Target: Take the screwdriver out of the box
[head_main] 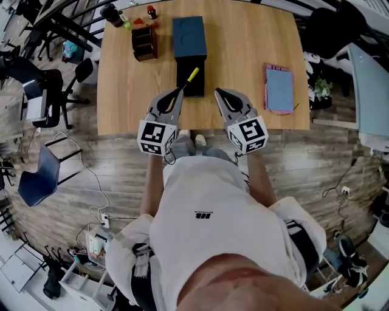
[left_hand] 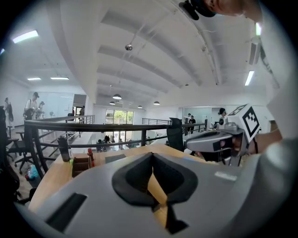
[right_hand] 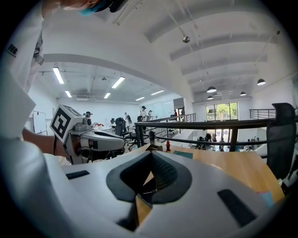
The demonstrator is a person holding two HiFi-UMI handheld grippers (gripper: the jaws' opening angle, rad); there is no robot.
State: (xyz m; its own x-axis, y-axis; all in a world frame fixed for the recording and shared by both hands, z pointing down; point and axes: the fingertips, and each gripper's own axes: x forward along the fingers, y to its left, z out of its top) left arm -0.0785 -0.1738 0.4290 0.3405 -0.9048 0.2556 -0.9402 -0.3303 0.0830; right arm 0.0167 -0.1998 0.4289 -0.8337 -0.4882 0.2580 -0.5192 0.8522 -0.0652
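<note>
A yellow-handled screwdriver lies slantwise in a black open box near the front of the wooden table. The box's dark blue lid part lies behind it. My left gripper is shut and empty, its tip just left of the box's front corner, close to the screwdriver's shaft end. My right gripper hovers shut and empty a little to the right of the box. In the left gripper view the jaws meet over the table. In the right gripper view the jaws also meet.
A brown wooden organizer stands left of the box, with a dark bottle and small red items behind it. A pink clipboard lies at the table's right. Chairs stand on the floor to the left.
</note>
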